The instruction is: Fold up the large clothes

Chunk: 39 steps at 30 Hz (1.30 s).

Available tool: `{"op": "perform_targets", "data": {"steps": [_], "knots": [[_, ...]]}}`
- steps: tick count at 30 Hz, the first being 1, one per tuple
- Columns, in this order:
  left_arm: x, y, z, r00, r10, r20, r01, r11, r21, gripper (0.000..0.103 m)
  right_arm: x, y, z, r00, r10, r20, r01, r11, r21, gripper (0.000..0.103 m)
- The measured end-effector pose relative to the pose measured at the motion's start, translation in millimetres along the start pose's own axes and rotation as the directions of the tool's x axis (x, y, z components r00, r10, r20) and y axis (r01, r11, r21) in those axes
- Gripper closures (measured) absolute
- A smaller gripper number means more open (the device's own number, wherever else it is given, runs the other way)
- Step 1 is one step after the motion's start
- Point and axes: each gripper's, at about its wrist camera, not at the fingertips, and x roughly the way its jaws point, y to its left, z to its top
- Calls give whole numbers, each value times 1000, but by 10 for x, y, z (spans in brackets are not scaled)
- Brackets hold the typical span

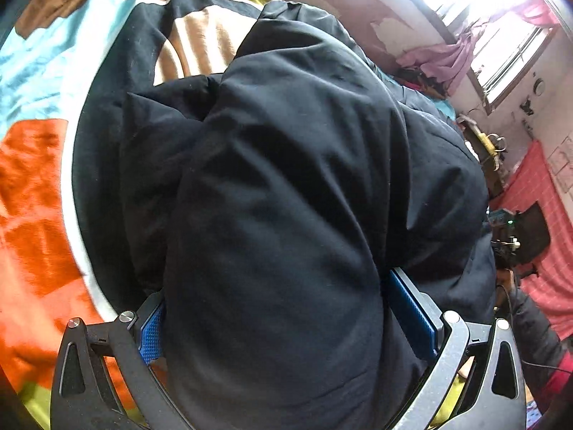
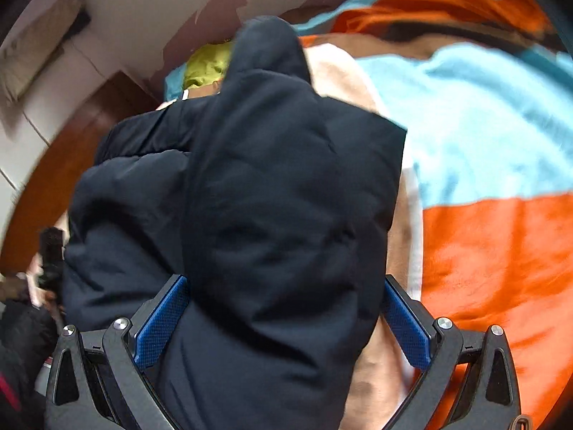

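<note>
A bulky dark navy padded jacket (image 1: 286, 179) lies bunched on a bed and fills most of both views. My left gripper (image 1: 275, 286) has a thick fold of it wedged between its blue pads (image 1: 152, 333), which stand wide apart against the fabric. In the right wrist view the same jacket (image 2: 279, 197) runs away from me to a narrow end near the wall. My right gripper (image 2: 284, 279) is clamped on another thick fold that fills the whole gap between its blue pads (image 2: 161, 322). What lies under the jacket is hidden.
A bedspread (image 1: 39, 186) in orange, light blue, brown and white blocks covers the bed. A peeling wall (image 2: 150, 18) and wooden bed frame (image 2: 53, 165) run along one side. A bright window (image 1: 501, 57), pink curtain and red cloth (image 1: 544, 222) stand beyond. A hand (image 2: 35, 279) holds a dark object.
</note>
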Motion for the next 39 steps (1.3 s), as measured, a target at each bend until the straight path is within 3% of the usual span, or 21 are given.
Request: {"op": "perform_targets", "data": {"steps": [5, 11, 12, 14, 16, 22, 26, 29, 39], "knots": [[-23, 151, 13, 997, -74, 9, 74, 997, -20, 1, 8, -94, -17, 998, 65, -8, -65, 998, 8, 0], [-78, 227, 36, 998, -56, 25, 57, 998, -21, 5, -37, 58, -30, 1000, 3, -16, -4, 1000, -26, 3], [-96, 211, 32, 998, -48, 32, 48, 999, -17, 9, -63, 111, -38, 1000, -14, -14, 13, 999, -40, 10], [-102, 51, 24, 998, -30, 52, 31, 999, -8, 28, -115, 210, -43, 999, -36, -6, 35, 997, -62, 23], [-166, -13, 10, 998, -11, 69, 12, 1000, -5, 41, -189, 311, -58, 999, -36, 5, 36, 997, -71, 52], [-328, -299, -19, 992, 101, 80, -101, 995, 1, 74, -306, 648, -95, 989, -144, 32, 146, 986, -79, 75], [-450, -517, -44, 981, 177, 73, -178, 984, -5, 88, -413, 871, -74, 982, -179, 53, 182, 981, -70, 80], [-545, -625, -43, 977, 203, 70, -200, 979, -39, 92, -520, 1019, -51, 981, -179, 72, 184, 981, -67, 83], [-903, -1002, -108, 976, 205, 77, -202, 978, -48, 95, -797, 1514, -76, 978, -183, 97, 195, 972, -131, 86]]}}
